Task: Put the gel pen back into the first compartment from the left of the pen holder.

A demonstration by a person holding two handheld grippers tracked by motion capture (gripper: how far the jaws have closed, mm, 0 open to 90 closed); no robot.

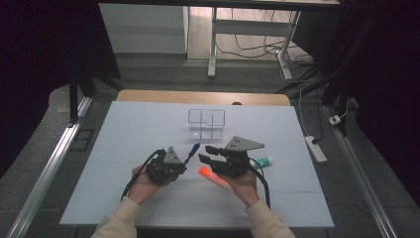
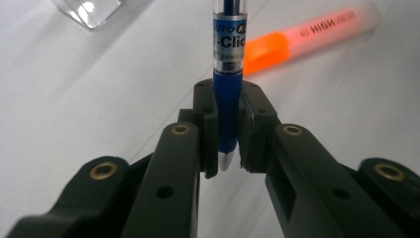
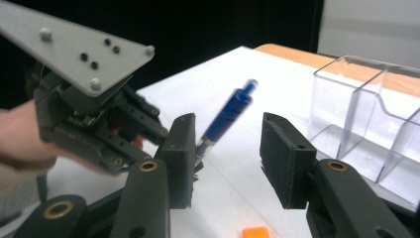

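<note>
Blue click pen (image 2: pixel 228 84) with a clear barrel sits pinched tight in our left gripper (image 2: pixel 228 144), tip toward us. Our right gripper (image 3: pixel 225 163) stands open with nothing between its jaws. Farther off waits the clear plastic divided box (image 1: pixel 206 124), likely where we drop it.

Black grippers (image 1: pixel 190 159); cream sleeves (image 1: pixel 116 224)

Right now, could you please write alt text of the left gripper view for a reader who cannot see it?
The left gripper clamps a blue click pen between its two black jaws, with the pen's white tip toward the camera and its barrel running up out of frame. Behind it, an orange highlighter lies on the white table, and a clear plastic organizer's corner shows at top left.
</note>
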